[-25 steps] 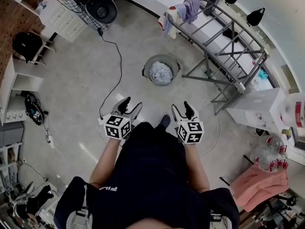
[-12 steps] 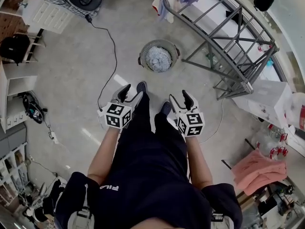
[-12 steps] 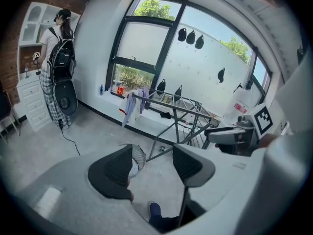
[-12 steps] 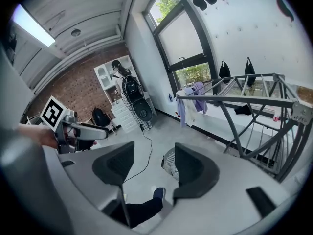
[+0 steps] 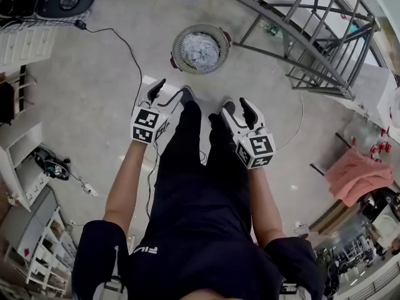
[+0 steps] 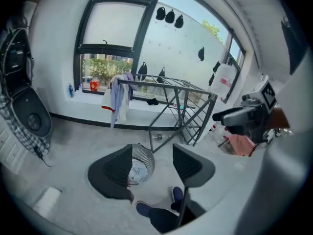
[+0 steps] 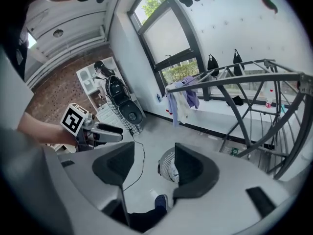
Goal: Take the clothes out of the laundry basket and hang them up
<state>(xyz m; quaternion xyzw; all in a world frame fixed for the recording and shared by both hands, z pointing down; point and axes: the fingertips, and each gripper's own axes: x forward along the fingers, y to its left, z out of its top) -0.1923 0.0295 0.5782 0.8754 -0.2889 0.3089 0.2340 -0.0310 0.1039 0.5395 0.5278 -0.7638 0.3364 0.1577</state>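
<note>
Grey floor (image 5: 94, 105), laundry basket (image 5: 175, 50), FILA shirt (image 5: 200, 230)

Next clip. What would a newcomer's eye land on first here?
The round laundry basket, with pale clothes crumpled inside, stands on the floor just ahead of the person's feet. The left gripper and right gripper point down toward it, jaws apart and empty. A grey drying rack stands right of it in the head view.

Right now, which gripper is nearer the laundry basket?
Left. The left gripper is short of the laundry basket, slightly to its left; the right gripper is farther back, to its right.
</note>
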